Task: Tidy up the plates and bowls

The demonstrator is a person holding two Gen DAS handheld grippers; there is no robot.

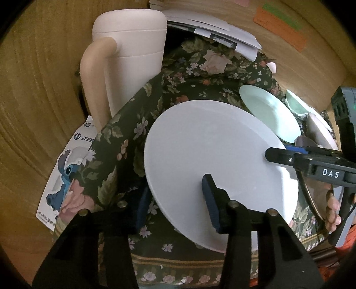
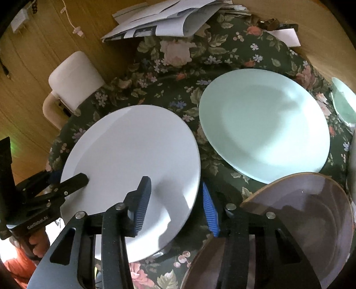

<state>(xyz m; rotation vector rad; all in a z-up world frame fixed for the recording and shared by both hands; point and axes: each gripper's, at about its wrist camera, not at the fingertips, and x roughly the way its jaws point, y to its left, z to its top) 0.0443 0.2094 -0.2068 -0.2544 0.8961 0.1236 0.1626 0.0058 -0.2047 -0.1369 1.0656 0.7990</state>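
Note:
A white plate (image 1: 211, 160) (image 2: 133, 169) is held above the floral cloth (image 1: 124, 133). My left gripper (image 1: 175, 204) straddles its near rim, one finger over it and one under, and looks closed on it. My right gripper (image 2: 175, 206) (image 1: 278, 153) straddles the opposite rim the same way. A pale green plate (image 2: 264, 124) (image 1: 269, 113) lies flat on the cloth just beyond. A brown-rimmed plate (image 2: 311, 211) lies at the lower right, partly under my right gripper.
A beige lidded mug (image 1: 129, 57) (image 2: 71, 75) stands at the cloth's left edge. Folded papers (image 2: 164, 20) lie at the back. Another pale green dish (image 2: 344, 100) sits at the far right. A Stitch printed box (image 1: 64, 175) lies on the wooden table (image 1: 33, 100).

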